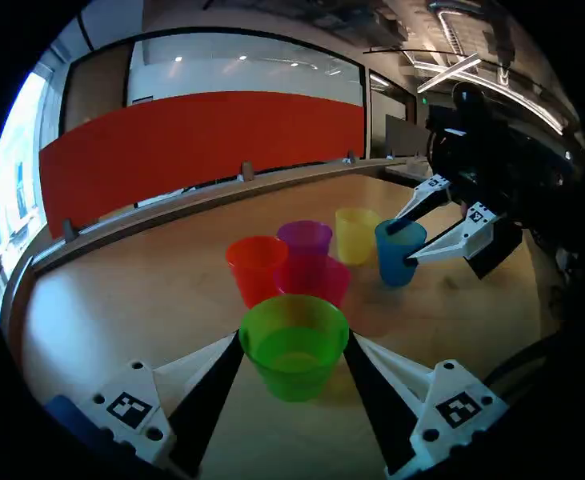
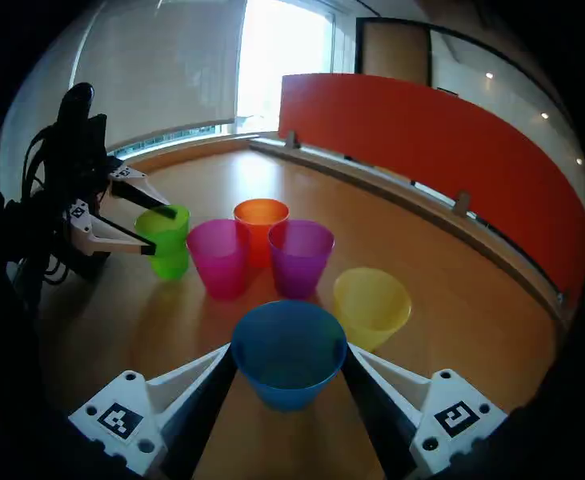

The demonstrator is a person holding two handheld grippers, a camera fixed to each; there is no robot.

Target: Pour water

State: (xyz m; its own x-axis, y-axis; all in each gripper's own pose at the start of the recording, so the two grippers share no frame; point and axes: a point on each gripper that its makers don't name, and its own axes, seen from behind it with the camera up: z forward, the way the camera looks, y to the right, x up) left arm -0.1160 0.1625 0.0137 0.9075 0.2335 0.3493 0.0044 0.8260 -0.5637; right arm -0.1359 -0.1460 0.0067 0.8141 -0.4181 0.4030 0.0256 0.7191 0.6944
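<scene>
On the wooden counter (image 1: 132,304), each gripper is clasping one plastic cup beside a cluster of four others.
Left gripper (image 1: 292,342) is pressing both fingers against the sides of the green cup (image 1: 294,360), which is standing upright at 6 o'clock in the left gripper view; right gripper (image 2: 289,346) is clamping the blue cup (image 2: 289,364) likewise at 6 o'clock in the right gripper view. Seen from the green cup, the orange cup (image 1: 256,268), pink cup (image 1: 316,278) and purple cup (image 1: 304,237) are crowding together toward 12 o'clock, the yellow cup (image 1: 356,234) is sitting at 1 o'clock, and the blue one is standing at 2 o'clock. A red partition panel (image 1: 196,144) is running along the counter's far edge. Whether either held cup is carrying water, I cannot tell.
</scene>
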